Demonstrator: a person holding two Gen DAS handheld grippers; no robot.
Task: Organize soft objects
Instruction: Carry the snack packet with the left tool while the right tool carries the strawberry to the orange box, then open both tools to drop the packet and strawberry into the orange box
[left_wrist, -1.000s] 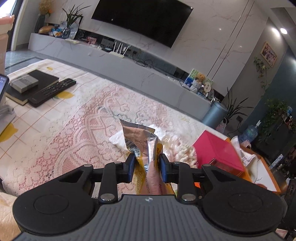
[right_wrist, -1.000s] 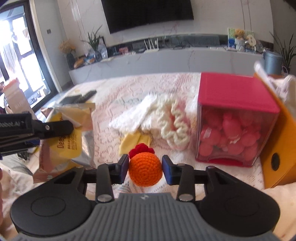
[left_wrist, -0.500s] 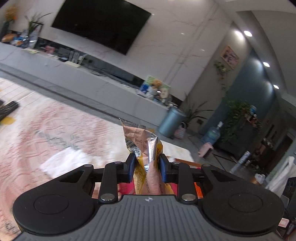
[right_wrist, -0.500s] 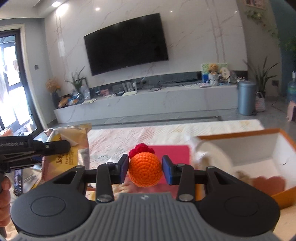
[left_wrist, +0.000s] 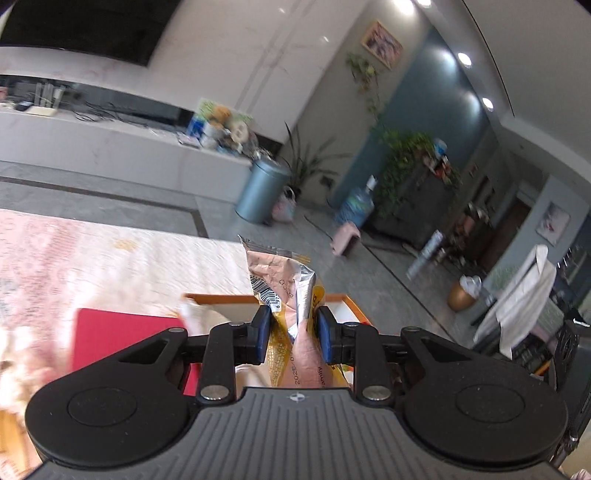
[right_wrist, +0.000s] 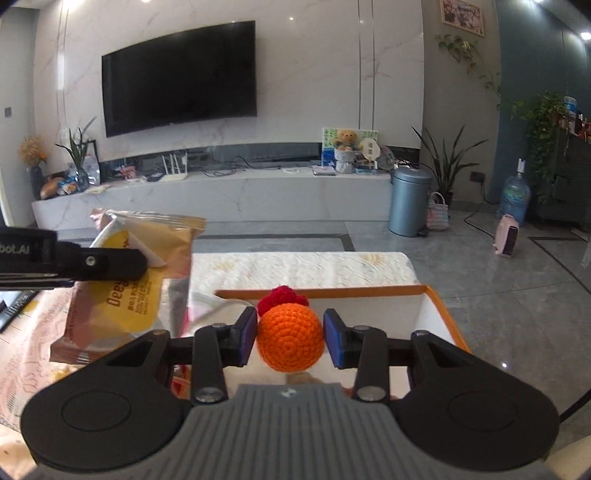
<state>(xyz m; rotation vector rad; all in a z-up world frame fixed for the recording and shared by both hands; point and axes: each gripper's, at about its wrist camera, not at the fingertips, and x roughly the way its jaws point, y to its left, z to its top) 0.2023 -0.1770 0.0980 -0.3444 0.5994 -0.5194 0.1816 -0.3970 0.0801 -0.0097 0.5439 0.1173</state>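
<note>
2 views show your tools, each loaded. From the left wrist, your left tool is clenched on a crumpled snack packet, which stands up between the blue pads above the orange-rimmed box; a red box lies on the lace-covered desk to the left. From the right wrist, your right tool grips an orange crocheted ball with a red tuft, held over the same box. Your left tool holds the packet up at the left.
</note>
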